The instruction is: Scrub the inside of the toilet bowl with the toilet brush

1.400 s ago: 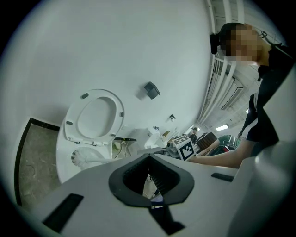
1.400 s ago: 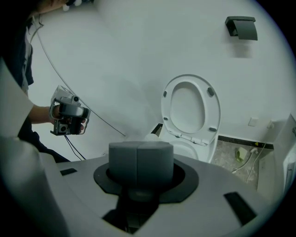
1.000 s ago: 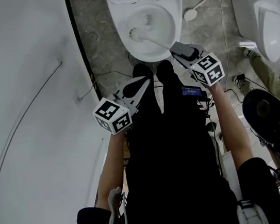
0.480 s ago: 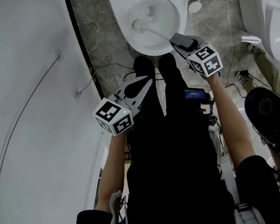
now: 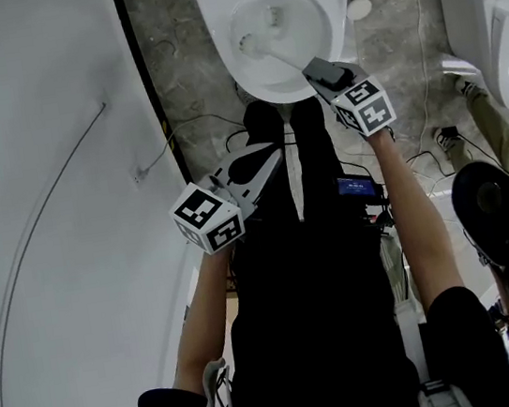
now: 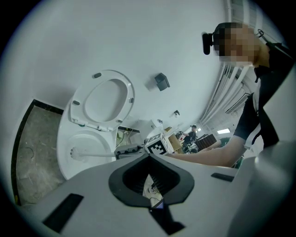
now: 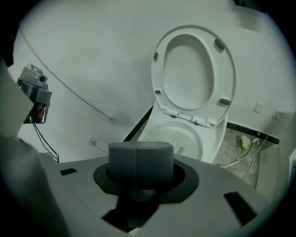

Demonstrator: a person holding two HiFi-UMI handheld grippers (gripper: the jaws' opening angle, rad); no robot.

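In the head view, we judge the main risk to be the white long-handled toilet brush (image 5: 247, 45) twisting or slipping. The right gripper (image 5: 315, 71) pinches only the near end of its handle, while the bristles lie against the left inside wall of the white ceramic toilet bowl (image 5: 327, 26). A hard stroke might also flick water out. The left gripper (image 5: 269, 156) hangs nearer and to the left.

In the left gripper view, its fingers are pressed together on nothing.

In the right gripper view, the grey pads (image 7: 122, 162) meet tightly and hide the handle.
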